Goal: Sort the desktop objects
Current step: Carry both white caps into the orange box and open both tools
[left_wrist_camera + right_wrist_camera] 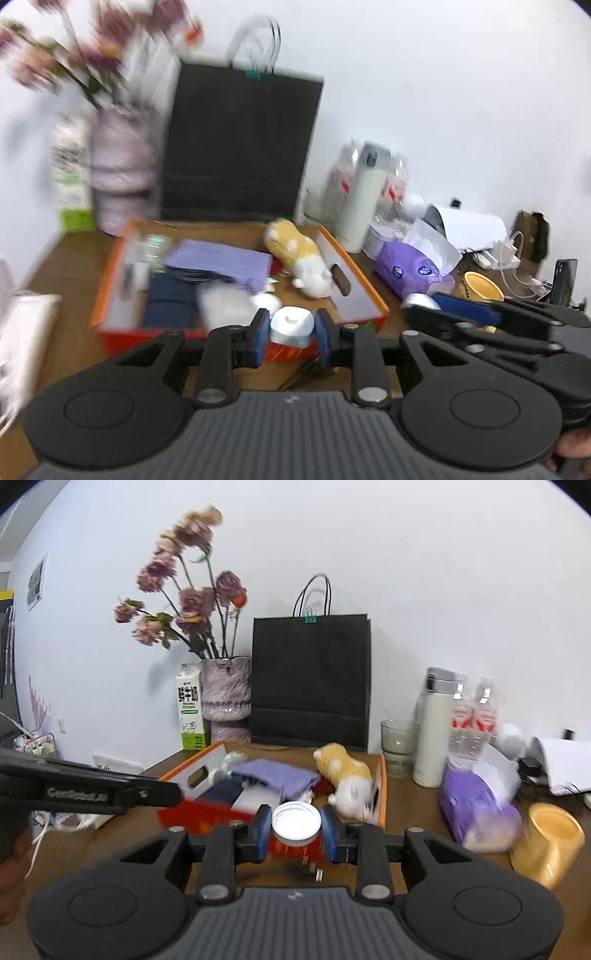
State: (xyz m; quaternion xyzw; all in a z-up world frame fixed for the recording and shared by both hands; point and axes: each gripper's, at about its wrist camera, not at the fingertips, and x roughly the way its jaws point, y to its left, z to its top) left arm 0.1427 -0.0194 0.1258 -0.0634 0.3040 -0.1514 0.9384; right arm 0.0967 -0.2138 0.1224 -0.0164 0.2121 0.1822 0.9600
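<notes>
**Both grippers loaded, held above the desk**

Left gripper [291, 328] clamps a small white case [291, 326], maybe an earbud box; view is blurred. Right gripper [295, 827] pinches a white ribbed jar lid [296, 820]. Both hang just in front of the orange tray [383, 775] holding the plush toy [347, 775].

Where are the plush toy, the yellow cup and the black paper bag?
plush toy [345, 775]: right wrist view, on its yellow back.
yellow cup [550, 840]: right wrist view, on its outer wall.
black paper bag [311, 686]: right wrist view, on its front face.
</notes>
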